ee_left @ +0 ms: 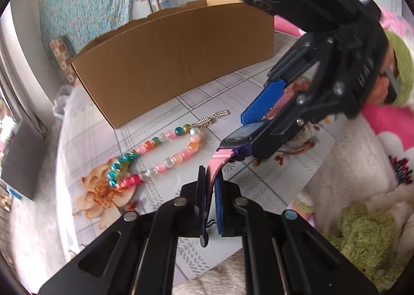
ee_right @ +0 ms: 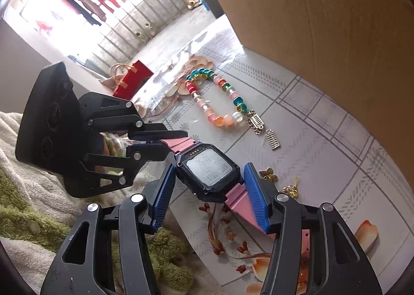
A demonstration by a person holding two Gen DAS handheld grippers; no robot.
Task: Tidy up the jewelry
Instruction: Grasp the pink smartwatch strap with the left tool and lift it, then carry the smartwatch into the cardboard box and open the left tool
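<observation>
- We hold a smartwatch [ee_right: 211,172] with both grippers, just above the tabletop [ee_right: 323,155], near its front edge.
- The left gripper [ee_left: 209,178] is closed tight on one pink strap [ee_left: 216,163]. In the right wrist view we see that strap [ee_right: 178,144] pinched between its two thin black fingers.
- The right gripper [ee_right: 207,191] has its blue pads [ee_right: 254,191] on each side of the black watch body. The pads look like they touch its sides, so we think it grips the watch there, with the jaws about half way apart.
- The other pink strap [ee_right: 239,203] runs back between the right gripper's fingers, toward its camera.
- The watch's long line goes from the left gripper, across the watch face, into the right gripper. So the two grippers sit at the two ends of the watch, facing each other.
- The right gripper is nearer to the watch body. The left one only has the strap end.
- A bead bracelet [ee_right: 217,99] lies farther back on the tabletop, well apart from the watch.
- Small gold charms [ee_right: 269,174] lie just beside the right gripper's right finger.
- A big cardboard box [ee_right: 323,23] stands behind it all, along the back of the tabletop.
- We think the next move is to carry the watch to its place, maybe the box.
</observation>
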